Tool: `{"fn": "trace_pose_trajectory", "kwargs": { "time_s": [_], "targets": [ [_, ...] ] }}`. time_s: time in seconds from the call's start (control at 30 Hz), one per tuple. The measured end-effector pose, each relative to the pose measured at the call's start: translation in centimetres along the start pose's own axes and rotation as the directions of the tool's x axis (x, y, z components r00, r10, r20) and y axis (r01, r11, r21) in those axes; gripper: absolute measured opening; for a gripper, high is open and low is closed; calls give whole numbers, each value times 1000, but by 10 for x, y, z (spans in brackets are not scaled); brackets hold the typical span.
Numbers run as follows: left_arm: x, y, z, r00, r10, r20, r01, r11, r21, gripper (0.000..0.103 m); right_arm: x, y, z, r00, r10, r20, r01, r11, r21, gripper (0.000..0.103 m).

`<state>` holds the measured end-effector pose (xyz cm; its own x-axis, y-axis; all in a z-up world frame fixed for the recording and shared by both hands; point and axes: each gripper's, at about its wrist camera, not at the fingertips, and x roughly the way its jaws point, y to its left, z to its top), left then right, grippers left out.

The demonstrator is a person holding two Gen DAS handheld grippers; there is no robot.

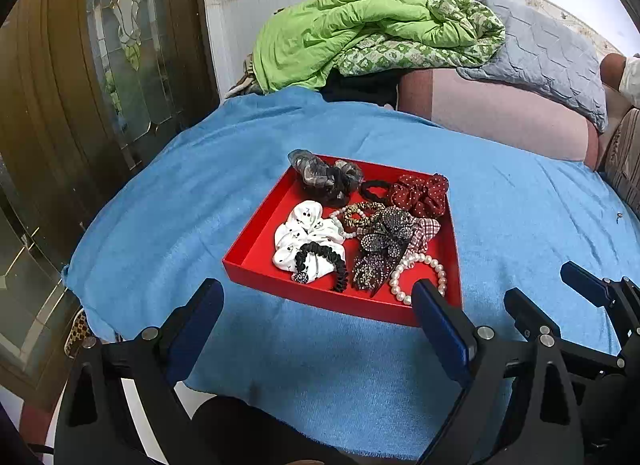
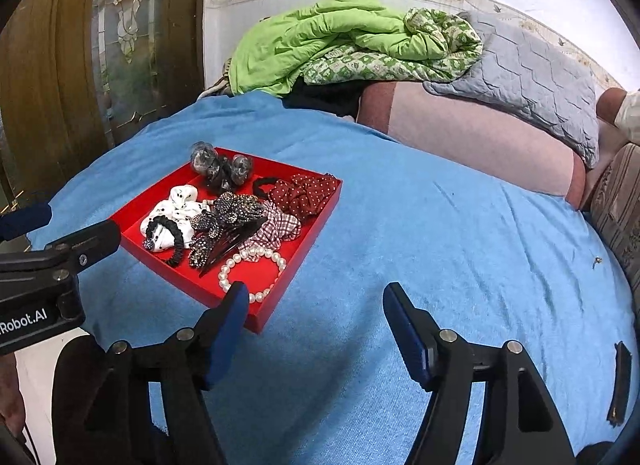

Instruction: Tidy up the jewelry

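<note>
A red tray (image 1: 256,241) (image 2: 308,241) sits on a blue cloth and holds several hair accessories and jewelry pieces. Among them are a pearl bracelet (image 1: 432,263) (image 2: 276,259), a white scrunchie (image 1: 308,227) (image 2: 176,205), a black hair tie (image 1: 340,265), a rhinestone clip (image 1: 384,241) (image 2: 228,217) and a red dotted scrunchie (image 1: 420,191) (image 2: 304,189). My left gripper (image 1: 318,301) is open and empty just in front of the tray. My right gripper (image 2: 314,303) is open and empty, near the tray's front right corner; it also shows in the left wrist view (image 1: 544,289).
The blue cloth (image 1: 520,233) (image 2: 460,245) covers a rounded table. A green quilt (image 1: 360,29), a grey pillow (image 1: 544,53) and a pink cushion (image 1: 500,117) lie behind it. A wooden glass door (image 1: 100,65) stands at the left. A dark object (image 2: 620,381) lies at the cloth's right edge.
</note>
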<state>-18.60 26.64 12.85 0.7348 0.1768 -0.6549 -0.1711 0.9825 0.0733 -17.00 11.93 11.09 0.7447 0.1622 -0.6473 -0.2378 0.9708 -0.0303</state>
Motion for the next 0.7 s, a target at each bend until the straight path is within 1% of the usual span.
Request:
{"fn": "trace_pose_trajectory", "kwargs": {
  "time_s": [0.3, 0.47, 0.57, 0.7],
  "targets": [
    [5, -2, -1, 1000, -24, -20, 24, 1000, -7, 94, 6, -3, -2, 1000, 8, -30, -7, 1000, 9, 74],
    [7, -6, -2, 999, -21, -27, 21, 1000, 6, 94, 7, -3, -2, 999, 9, -32, -9, 1000, 12, 75],
    [9, -6, -1, 999, -12, -32, 12, 1000, 1, 94, 9, -4, -3, 999, 12, -38, -11, 1000, 15, 75],
    [12, -4, -2, 999, -20, -49, 20, 1000, -8, 94, 11, -5, -3, 999, 14, -46, -13, 1000, 19, 76]
  ]
}}
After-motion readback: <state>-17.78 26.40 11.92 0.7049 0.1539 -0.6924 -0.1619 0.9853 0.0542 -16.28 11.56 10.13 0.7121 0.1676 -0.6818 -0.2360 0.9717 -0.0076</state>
